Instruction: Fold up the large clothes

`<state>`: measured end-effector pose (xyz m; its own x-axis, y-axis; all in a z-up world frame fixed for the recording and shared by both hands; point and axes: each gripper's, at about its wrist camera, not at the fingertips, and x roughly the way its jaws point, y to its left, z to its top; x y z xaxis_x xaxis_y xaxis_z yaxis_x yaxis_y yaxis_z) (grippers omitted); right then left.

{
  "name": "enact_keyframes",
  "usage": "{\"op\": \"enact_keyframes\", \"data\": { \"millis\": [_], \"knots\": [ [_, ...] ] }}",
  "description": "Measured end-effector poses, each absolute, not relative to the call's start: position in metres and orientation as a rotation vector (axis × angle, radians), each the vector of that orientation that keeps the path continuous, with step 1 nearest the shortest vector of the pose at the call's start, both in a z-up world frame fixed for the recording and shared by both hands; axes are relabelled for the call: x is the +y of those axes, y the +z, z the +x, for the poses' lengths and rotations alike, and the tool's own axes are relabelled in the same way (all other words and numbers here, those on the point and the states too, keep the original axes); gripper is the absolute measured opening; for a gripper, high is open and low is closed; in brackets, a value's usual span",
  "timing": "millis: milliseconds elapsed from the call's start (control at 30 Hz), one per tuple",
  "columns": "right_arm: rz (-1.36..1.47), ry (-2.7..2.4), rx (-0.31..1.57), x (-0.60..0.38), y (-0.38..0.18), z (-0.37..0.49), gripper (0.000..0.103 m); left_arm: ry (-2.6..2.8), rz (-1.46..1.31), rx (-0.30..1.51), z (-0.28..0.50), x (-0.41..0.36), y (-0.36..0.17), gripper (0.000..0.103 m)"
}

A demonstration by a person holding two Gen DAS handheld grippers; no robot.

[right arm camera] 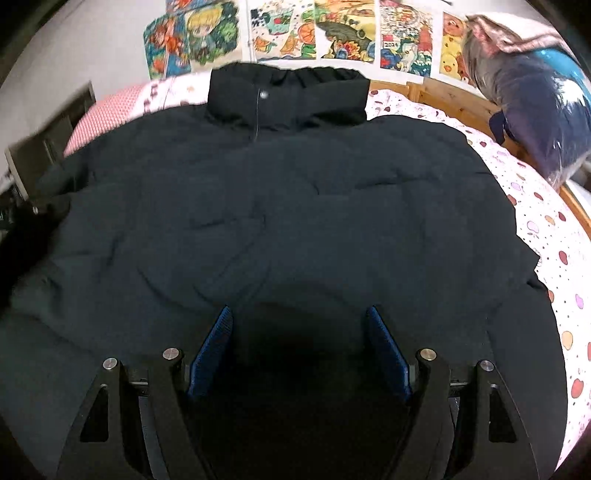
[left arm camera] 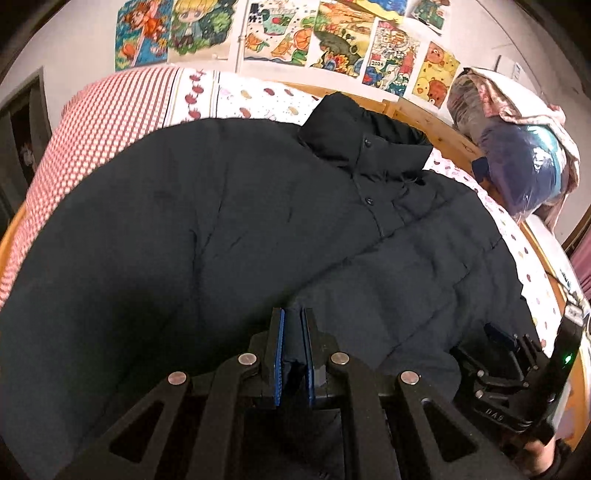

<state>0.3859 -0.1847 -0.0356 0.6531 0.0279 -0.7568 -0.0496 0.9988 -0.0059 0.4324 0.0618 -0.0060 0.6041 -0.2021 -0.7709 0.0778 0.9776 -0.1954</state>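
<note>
A large black padded jacket (left arm camera: pixel 229 221) lies spread on the bed, collar toward the wall. It also fills the right wrist view (right arm camera: pixel 295 206), collar at the top. My left gripper (left arm camera: pixel 293 325) is shut on a fold of the jacket's near edge, fabric pinched between its blue pads. My right gripper (right arm camera: pixel 299 325) is open, its blue pads wide apart just above the jacket's lower part. The right gripper also shows at the lower right of the left wrist view (left arm camera: pixel 498 343).
The bed has a white sheet with fruit print (right arm camera: pixel 546 229) and a red checked pillow (left arm camera: pixel 110 107). A wooden bed frame (left arm camera: pixel 436 118) runs behind. Bagged bedding (left arm camera: pixel 524 162) is piled at the right. Posters (left arm camera: pixel 332 33) hang on the wall.
</note>
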Motion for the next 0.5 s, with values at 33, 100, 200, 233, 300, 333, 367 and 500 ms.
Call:
{"op": "enact_keyframes", "data": {
  "millis": [33, 100, 200, 233, 300, 333, 367, 500],
  "knots": [
    [-0.031, 0.037, 0.856, -0.184, -0.038, 0.386, 0.081, -0.170, -0.166, 0.905, 0.432, 0.064, -0.006, 0.009],
    [-0.024, 0.033, 0.854, -0.185, -0.042, 0.387, 0.090, -0.175, -0.180, 0.902, 0.431, 0.065, -0.007, 0.010],
    [0.007, 0.037, 0.847, -0.192, -0.044, 0.384, 0.093, -0.178, -0.196, 0.895, 0.427, 0.067, -0.004, 0.011],
    [0.011, 0.037, 0.843, -0.193, -0.043, 0.383, 0.094, -0.175, -0.199, 0.895, 0.428, 0.066, -0.003, 0.013],
    [0.019, 0.036, 0.832, -0.195, -0.040, 0.377, 0.094, -0.166, -0.205, 0.894, 0.425, 0.066, 0.000, 0.020],
    [0.025, 0.037, 0.825, -0.197, -0.039, 0.374, 0.094, -0.159, -0.214, 0.891, 0.421, 0.067, 0.002, 0.028],
    [0.035, 0.037, 0.818, -0.198, -0.037, 0.371, 0.094, -0.154, -0.225, 0.889, 0.418, 0.068, 0.004, 0.035],
    [0.080, 0.042, 0.788, -0.205, -0.024, 0.357, 0.094, -0.184, -0.310, 0.829, 0.397, 0.078, 0.015, 0.076]
  ]
}}
